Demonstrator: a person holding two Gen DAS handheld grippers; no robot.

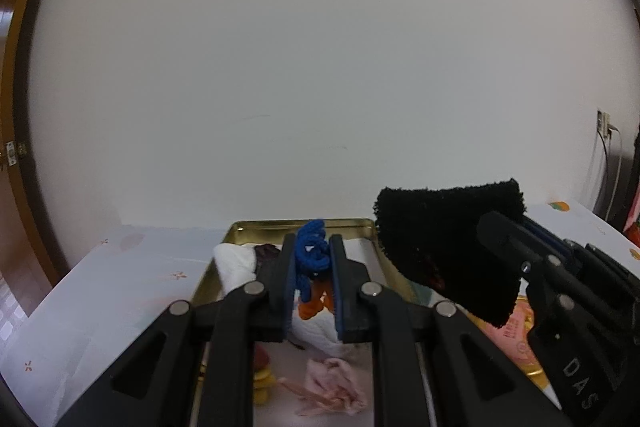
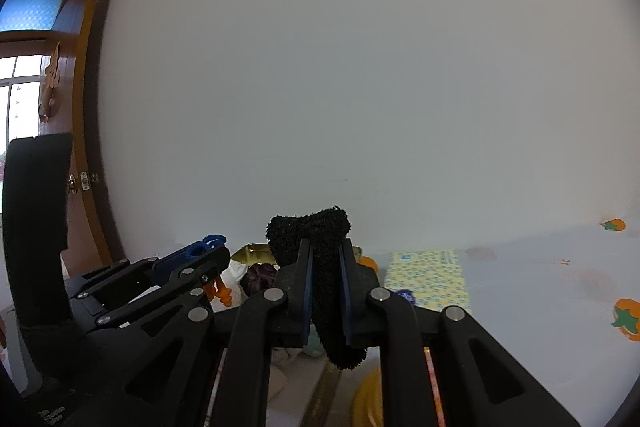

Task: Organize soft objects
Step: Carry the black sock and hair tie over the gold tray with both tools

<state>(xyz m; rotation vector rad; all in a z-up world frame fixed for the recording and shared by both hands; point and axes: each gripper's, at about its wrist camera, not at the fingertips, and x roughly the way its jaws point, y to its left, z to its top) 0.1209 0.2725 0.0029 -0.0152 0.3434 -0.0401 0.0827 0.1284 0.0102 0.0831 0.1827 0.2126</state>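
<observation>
Above the gold tin (image 1: 280,225) at the table's far edge, my left gripper (image 1: 313,259) pinches a blue scrunchie (image 1: 311,251); my right gripper (image 2: 325,281) clamps a fuzzy black sock (image 2: 316,231) mid-length. Both look light and limp, best held by bunched fabric.

Soft, even daylight fills both my views; the plain white wall (image 1: 320,67) reads flat and slightly grey, without glare. The bright window (image 2: 20,99) at the far left of my right view is blown out. Fisheye bending curves the brown wooden door frame (image 2: 86,107), and dark vignetting rings the corners. The fuzzy black cloth (image 2: 320,267) shows no detail.
</observation>
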